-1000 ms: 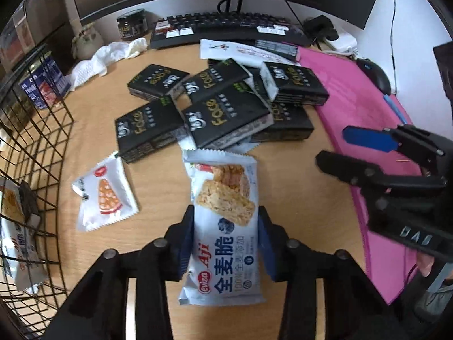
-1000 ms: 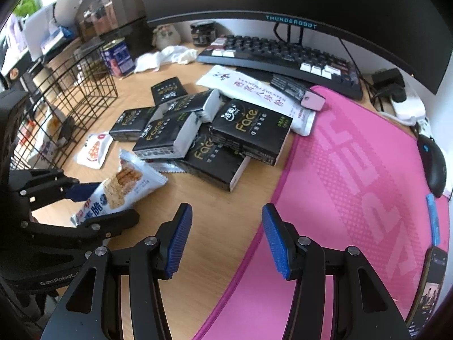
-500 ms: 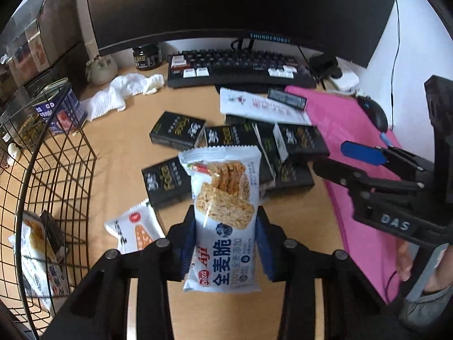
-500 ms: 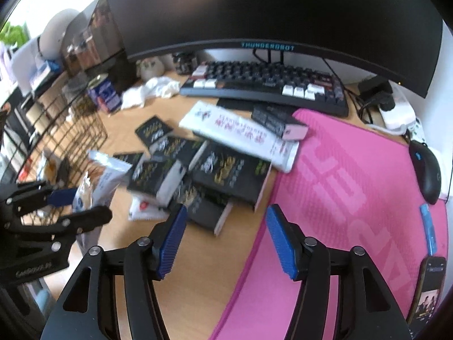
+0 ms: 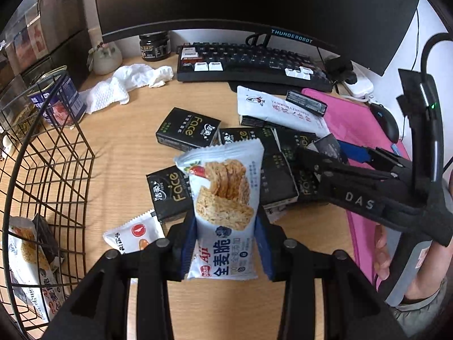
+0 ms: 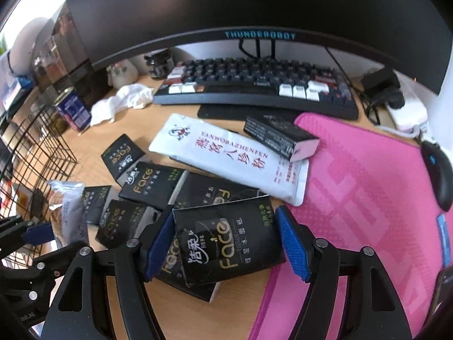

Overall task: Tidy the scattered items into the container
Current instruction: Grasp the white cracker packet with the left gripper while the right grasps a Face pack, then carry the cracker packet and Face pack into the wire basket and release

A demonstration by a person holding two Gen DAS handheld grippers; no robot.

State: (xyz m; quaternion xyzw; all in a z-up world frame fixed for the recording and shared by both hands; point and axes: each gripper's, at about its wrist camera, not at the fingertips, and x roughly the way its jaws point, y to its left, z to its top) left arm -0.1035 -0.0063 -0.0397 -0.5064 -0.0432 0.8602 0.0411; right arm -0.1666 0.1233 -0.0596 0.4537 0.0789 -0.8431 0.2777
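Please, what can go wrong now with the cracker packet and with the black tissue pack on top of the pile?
The left tongs pinch the cracker packet only at its lower part, so it may slip before reaching the wire basket. The right tongs, just opened, straddle a tissue pack lying crooked on the pile; closing might shove its neighbours.

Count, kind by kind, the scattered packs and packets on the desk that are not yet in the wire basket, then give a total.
Black Face tissue pack: 7 showing in the overlapping pile
Cracker packet: 1
Small white sachet: 1
Long white pouch: 1
Slim dark box: 1
Total: 11
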